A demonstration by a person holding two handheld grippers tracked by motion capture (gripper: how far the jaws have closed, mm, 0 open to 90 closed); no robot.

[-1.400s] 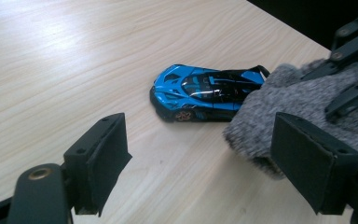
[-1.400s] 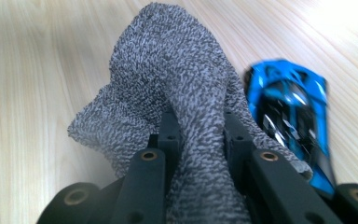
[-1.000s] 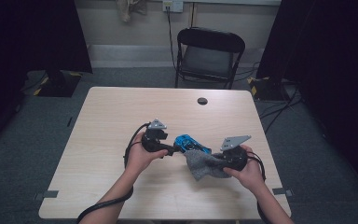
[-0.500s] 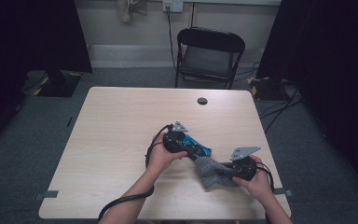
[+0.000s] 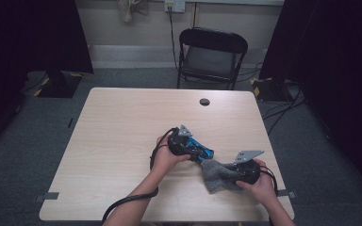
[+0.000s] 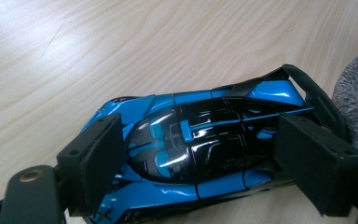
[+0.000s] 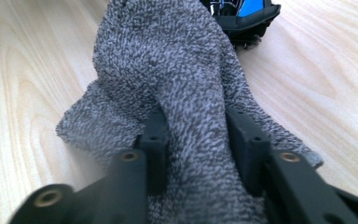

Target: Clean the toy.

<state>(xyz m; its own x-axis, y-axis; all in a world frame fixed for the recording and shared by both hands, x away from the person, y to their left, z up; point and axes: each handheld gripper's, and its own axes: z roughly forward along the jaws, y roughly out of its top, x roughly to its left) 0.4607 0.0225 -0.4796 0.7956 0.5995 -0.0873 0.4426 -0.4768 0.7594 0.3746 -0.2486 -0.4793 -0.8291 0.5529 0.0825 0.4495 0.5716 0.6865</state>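
both grippers and load shifted right and nearer table edge. blue toy car now low by table, grey cloth resting on it. right gripper jaws just opening, cloth between them.

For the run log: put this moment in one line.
left gripper: clamps blue toy car | right gripper: jaws just opening, grey cloth between | table: both resting

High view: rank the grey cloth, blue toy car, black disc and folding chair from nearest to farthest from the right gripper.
1. Grey cloth, between the right gripper's jaws.
2. Blue toy car, just up-left.
3. Black disc, near the table's far edge.
4. Folding chair, behind the table.
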